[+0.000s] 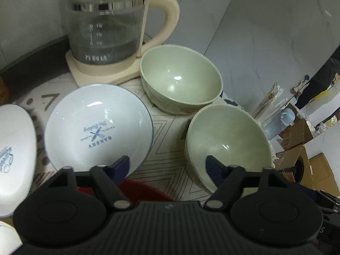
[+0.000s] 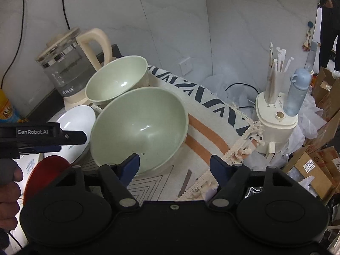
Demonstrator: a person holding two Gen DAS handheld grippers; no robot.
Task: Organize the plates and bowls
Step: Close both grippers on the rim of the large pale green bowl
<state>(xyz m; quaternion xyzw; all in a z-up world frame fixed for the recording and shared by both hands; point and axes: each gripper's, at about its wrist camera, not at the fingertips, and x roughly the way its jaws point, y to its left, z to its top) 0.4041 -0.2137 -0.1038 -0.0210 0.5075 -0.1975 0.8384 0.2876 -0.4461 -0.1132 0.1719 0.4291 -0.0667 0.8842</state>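
1. Step: approach, nothing gripped. Left gripper [image 1: 167, 162] and right gripper [image 2: 175, 164] both have jaws wide, empty.
2. Near green bowl [image 2: 139, 127] on counter mat [image 2: 204, 140], beside far green bowl [image 2: 116, 80] and white bakery bowl [image 1: 98, 125].
3. Next, likely: right jaws straddle near bowl's rim, close, nest it into far bowl.

Kettle [image 1: 104, 27] at back; far bowl [image 1: 180, 80] right of it; near bowl [image 1: 227, 144] in front.

White marbled wall panels [image 2: 170, 21], patterned cloth [image 2: 208, 136] over the table, glass kettle [image 1: 102, 27] in the corner, black cable [image 2: 61, 2] down the wall, cream appliance [image 2: 274, 123], cardboard boxes [image 2: 314, 170] heaped at right
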